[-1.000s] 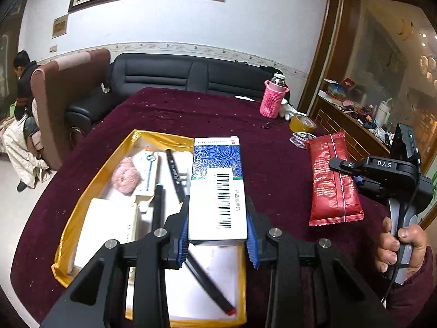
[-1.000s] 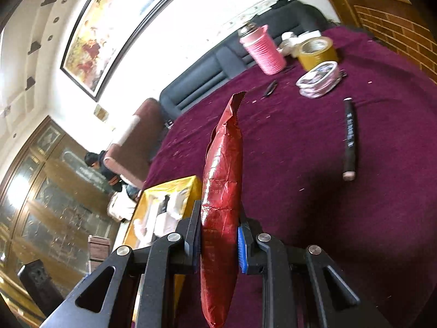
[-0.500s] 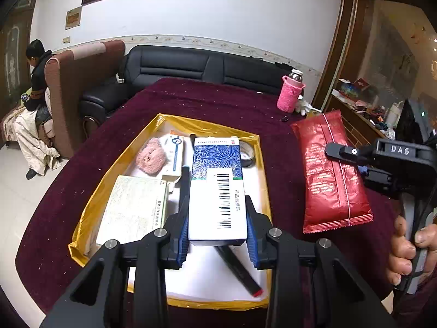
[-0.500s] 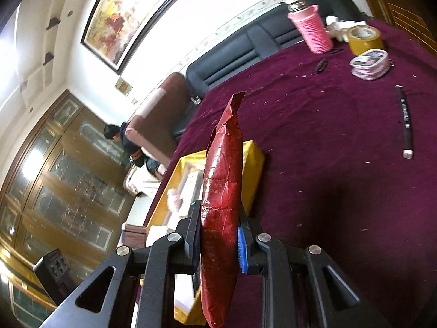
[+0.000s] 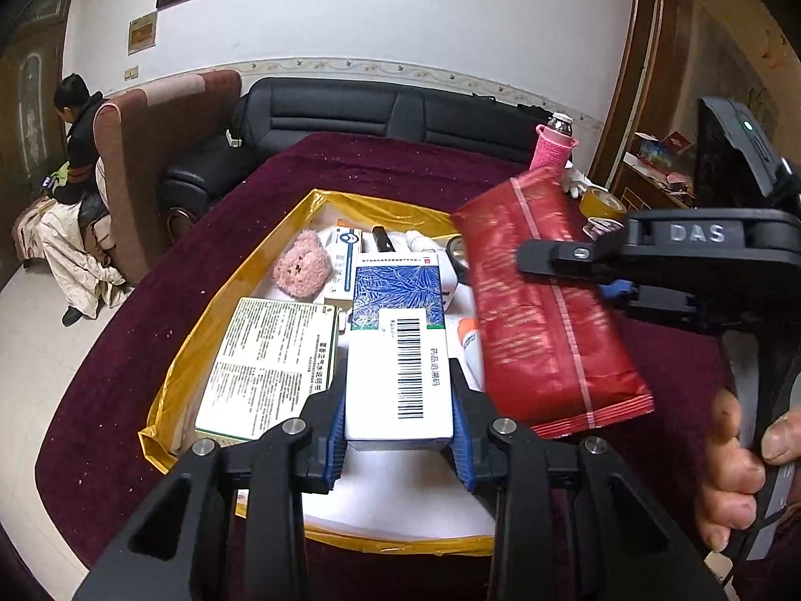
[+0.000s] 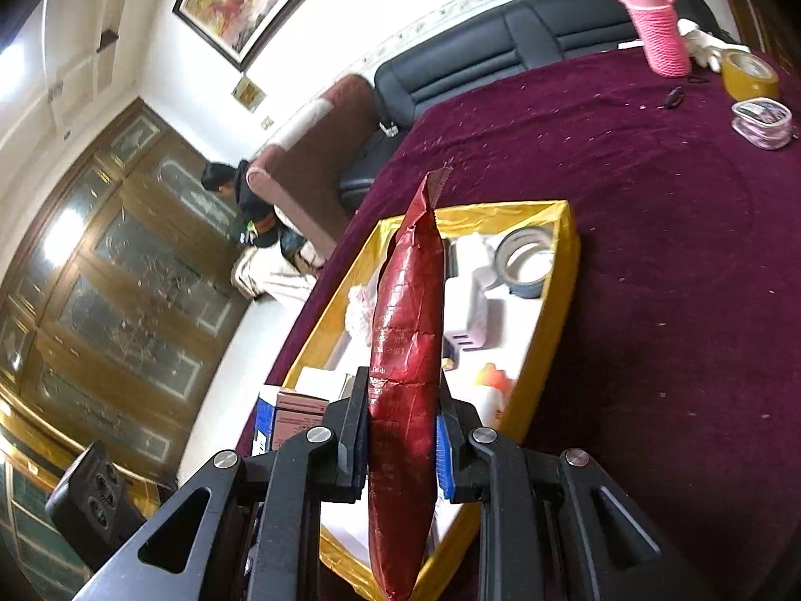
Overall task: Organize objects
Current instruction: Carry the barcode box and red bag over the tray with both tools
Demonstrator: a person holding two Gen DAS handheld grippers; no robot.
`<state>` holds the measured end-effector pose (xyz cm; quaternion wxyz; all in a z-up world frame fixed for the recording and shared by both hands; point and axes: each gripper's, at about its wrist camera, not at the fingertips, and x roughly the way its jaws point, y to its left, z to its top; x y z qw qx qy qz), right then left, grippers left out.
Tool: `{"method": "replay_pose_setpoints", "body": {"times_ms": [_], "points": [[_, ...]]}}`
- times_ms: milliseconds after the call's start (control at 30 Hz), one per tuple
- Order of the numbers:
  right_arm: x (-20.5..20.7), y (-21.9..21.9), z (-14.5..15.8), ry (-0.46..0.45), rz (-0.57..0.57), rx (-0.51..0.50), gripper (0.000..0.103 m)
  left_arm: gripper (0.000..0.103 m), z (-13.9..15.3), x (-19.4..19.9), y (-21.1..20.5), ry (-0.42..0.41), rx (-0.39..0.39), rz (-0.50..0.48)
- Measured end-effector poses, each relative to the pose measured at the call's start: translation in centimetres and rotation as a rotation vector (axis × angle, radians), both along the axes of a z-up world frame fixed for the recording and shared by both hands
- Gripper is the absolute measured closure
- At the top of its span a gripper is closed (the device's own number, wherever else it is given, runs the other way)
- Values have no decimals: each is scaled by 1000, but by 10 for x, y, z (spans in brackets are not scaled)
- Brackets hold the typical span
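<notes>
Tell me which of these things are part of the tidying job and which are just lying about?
In the job:
- blue and white box, clamped in the left gripper
- red packet, clamped in the right gripper
- gold tray, already holding a tape roll and pink plush

Lying about:
- pink-sleeved bottle
- yellow tape roll
- clear container
- black sofa

Crinkled glossy red foil pouch (image 5: 540,310), smooth printed cardboard box (image 5: 398,350), shiny gold-foil tray (image 5: 240,300), plush maroon tablecloth (image 6: 676,250)
</notes>
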<state>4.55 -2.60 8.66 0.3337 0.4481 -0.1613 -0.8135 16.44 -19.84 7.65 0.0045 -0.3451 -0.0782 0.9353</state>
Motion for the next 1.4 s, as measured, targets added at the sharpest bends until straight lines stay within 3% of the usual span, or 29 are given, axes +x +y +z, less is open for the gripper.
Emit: {"method": "replay_pose_setpoints", "body": {"times_ms": [567, 1000, 1233, 1400], "points": [[1, -30, -4, 3, 47, 60, 79, 70, -8, -2, -6, -17, 33, -8], [-4, -23, -15, -46, 28, 60, 79, 70, -16, 5, 1, -49, 62, -44], [-12, -12, -5, -9, -15, 75, 79, 70, -17, 9, -16, -62, 128, -28], [-18, -14, -13, -45, 4, 83, 79, 70, -22, 10, -16, -90, 180, -58]]}}
